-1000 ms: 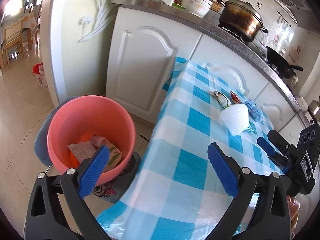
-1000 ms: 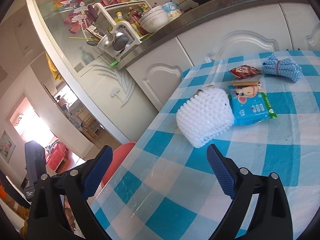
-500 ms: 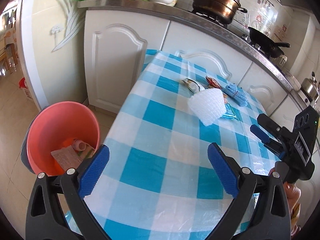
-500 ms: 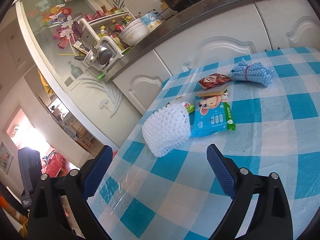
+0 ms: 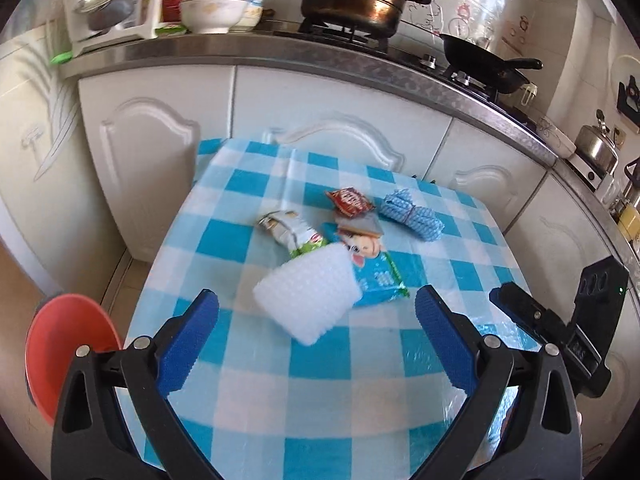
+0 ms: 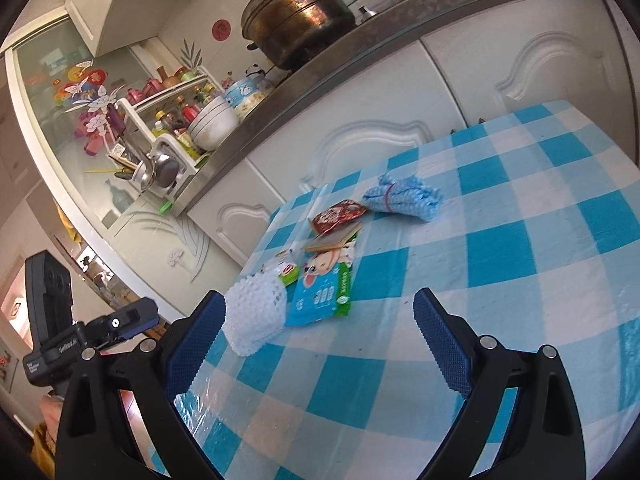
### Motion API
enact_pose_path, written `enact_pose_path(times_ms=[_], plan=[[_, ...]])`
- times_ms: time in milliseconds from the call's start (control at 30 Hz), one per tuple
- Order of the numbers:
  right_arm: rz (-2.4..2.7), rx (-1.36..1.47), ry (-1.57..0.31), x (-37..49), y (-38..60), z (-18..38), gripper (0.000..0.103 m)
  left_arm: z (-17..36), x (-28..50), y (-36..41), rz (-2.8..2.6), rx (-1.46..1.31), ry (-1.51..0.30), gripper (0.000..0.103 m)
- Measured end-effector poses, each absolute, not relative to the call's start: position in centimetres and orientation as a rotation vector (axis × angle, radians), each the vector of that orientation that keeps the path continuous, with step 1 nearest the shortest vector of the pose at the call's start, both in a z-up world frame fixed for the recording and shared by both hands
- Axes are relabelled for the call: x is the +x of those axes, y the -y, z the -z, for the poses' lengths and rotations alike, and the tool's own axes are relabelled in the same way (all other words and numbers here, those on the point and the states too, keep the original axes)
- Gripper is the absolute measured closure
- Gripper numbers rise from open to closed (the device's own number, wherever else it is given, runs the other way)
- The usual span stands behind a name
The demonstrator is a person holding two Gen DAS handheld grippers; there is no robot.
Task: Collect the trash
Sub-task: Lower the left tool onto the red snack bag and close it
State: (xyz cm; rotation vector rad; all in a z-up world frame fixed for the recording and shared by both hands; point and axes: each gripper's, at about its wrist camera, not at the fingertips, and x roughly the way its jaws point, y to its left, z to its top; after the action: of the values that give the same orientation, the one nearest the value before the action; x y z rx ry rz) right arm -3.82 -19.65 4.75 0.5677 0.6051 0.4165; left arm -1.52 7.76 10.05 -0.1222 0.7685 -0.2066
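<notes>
On the desk [image 5: 360, 380] I saw the foam net [image 5: 308, 296] overlapping the wipes pack [image 5: 378, 280], wrappers behind; the bin [image 5: 60, 352] sat at floor left. My left gripper [image 5: 316, 336] and right gripper [image 6: 320, 340] hovered, jaws wide, empty.

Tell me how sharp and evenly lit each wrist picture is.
Left wrist view: fisheye bends the counter into an arc; the white foam net looks slightly smeared; bright daylight, soft shadows. Right wrist view: sharper, with sheen on the tablecloth near the gripper, and a washed-out doorway at far left.
</notes>
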Motion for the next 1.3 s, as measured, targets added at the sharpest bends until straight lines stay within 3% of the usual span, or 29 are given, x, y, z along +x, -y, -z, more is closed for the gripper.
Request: enact_pose_path(times_ms=[367, 733, 800, 967, 1300], plan=[[-0.352, 0.718, -0.606, -2.9, 24.6, -2.6, 0.009, -7.8, 11.9, 1.6, 0.292, 0.180, -0.866, 0.004], [-0.347, 0.789, -0.610, -2.3, 25.9, -1.5, 0.009, -3.7, 18.3, 3.6, 0.373, 0.295, -1.014, 0.008], [-0.349, 0.807, -0.616, -2.2, 26.1, -1.2, 0.009, -3.1, 19.0, 3.7, 0.370, 0.307, -1.036, 0.012], [-0.345, 0.819, -0.617, -2.1, 26.3, -1.0, 0.009, -2.0, 20.3, 3.3, 0.368, 0.285, -1.085, 0.040], [-0.343, 0.820, -0.628, -2.0, 26.2, -0.6, 0.009, -1.7, 19.8, 2.9, 0.404, 0.242, -1.080, 0.045]])
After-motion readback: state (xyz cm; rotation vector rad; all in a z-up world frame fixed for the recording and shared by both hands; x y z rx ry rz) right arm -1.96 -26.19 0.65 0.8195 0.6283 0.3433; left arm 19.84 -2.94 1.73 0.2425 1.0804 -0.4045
